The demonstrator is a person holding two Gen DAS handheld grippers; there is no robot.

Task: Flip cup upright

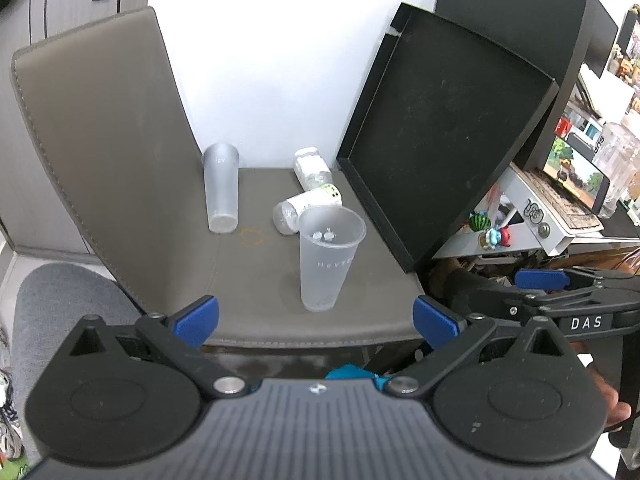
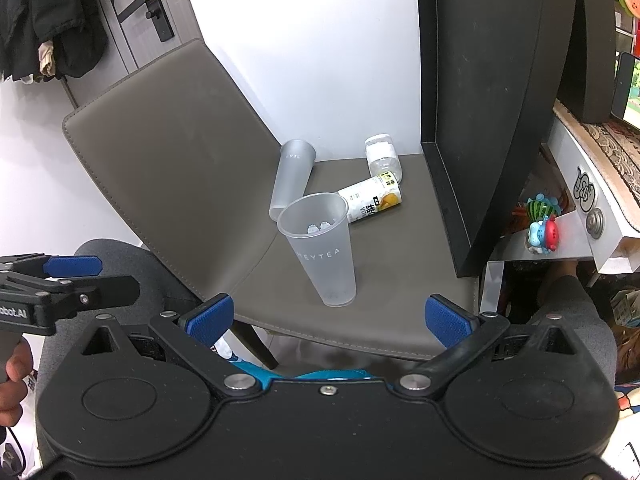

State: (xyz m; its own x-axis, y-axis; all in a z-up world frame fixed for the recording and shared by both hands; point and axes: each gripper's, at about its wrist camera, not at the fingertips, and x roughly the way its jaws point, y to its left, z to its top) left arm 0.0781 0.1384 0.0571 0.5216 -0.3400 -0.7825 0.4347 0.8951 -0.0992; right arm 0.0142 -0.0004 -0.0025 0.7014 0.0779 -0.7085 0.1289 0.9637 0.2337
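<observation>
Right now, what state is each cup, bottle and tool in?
Near cup: upright, mouth up, free of both tools.
Far cup: upside down, base up, against the chair back.
Labelled bottle: lying on its side behind the near cup.
Clear bottle: lying on its side near the wall.
Black tray: propped on edge, leaning.
Left tool: open, holding nothing.
Right tool: open, holding nothing.
</observation>
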